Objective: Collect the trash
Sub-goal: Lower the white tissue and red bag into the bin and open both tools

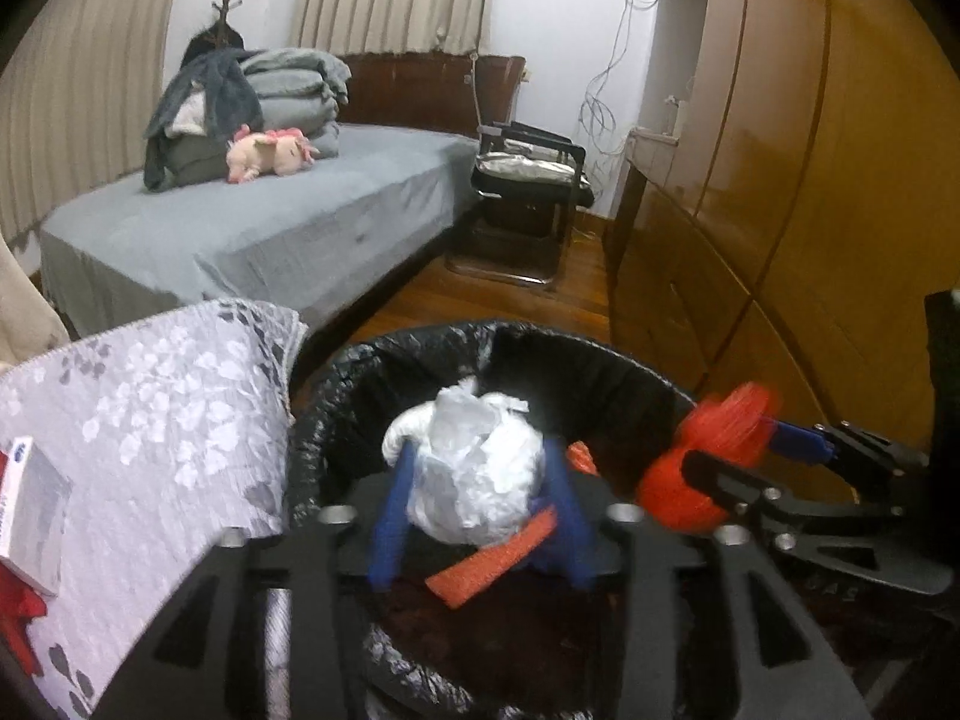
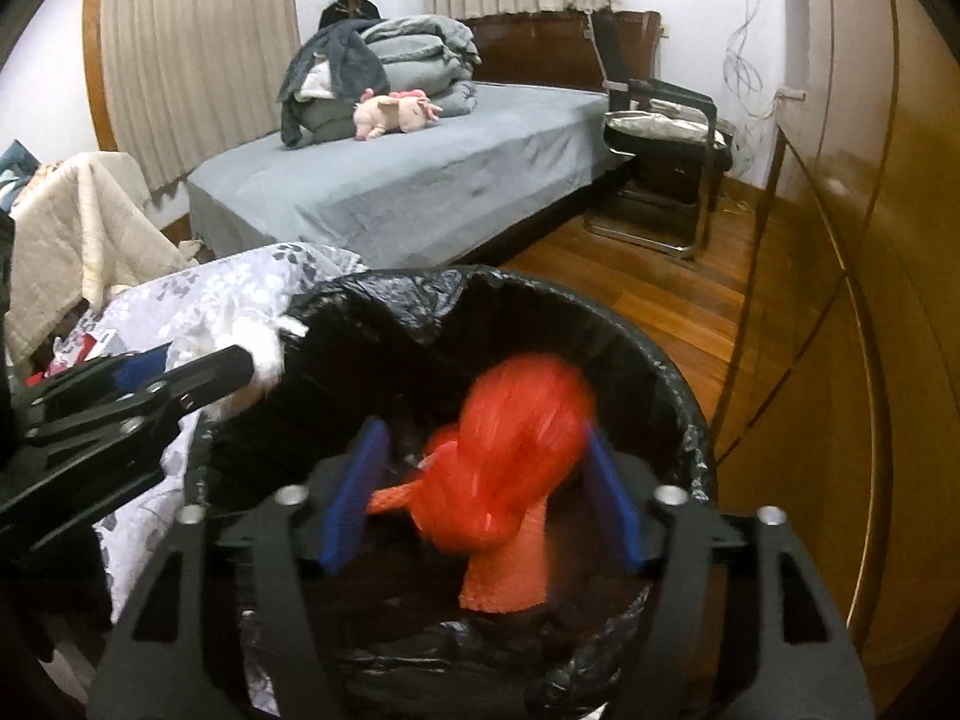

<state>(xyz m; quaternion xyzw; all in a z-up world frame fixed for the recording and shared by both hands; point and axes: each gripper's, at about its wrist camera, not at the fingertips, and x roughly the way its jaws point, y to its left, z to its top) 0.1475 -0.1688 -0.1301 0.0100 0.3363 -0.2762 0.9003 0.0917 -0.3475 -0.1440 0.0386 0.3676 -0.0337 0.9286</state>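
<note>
Left wrist view, left hand-held gripper (image 1: 480, 474) apart around white wad (image 1: 474, 468), right hand-held gripper (image 2: 480, 492) apart around red bundle (image 2: 510, 450), over bin (image 2: 660, 372)

Home bedroom: bed (image 2: 420, 180), curtains (image 2: 198, 60), wardrobe (image 1: 810, 180).

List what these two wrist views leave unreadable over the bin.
- Red bundle, right wrist view: motion-blurred; contact with the right gripper pads unclear.
- Bin bottom, both views: hidden by gripper bodies and trash.
- White wad, left wrist view: left gripper contact unclear.
- Small box: cut off by the left edge.
</note>
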